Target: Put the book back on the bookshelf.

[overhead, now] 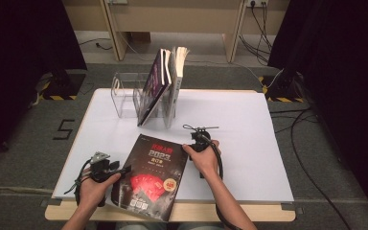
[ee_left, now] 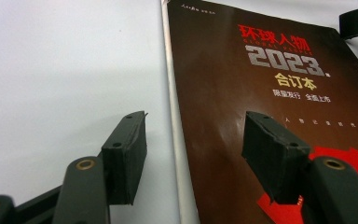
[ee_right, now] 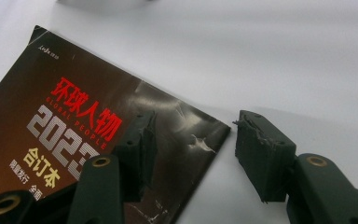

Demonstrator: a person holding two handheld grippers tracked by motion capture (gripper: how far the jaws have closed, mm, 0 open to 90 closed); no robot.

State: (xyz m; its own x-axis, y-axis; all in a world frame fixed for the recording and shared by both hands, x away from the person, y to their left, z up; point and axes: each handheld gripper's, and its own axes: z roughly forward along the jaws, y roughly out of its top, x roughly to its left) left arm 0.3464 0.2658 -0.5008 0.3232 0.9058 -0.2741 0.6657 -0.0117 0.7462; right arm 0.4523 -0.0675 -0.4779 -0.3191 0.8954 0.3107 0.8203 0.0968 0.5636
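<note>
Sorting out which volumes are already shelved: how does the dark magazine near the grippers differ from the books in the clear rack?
The dark magazine lies flat on the white table, cover up; the books stand leaning in the clear rack. The magazine sits at the near edge, overhanging it a little, between the left gripper and right gripper; the books are farther back, away from both. All have dark covers.
</note>
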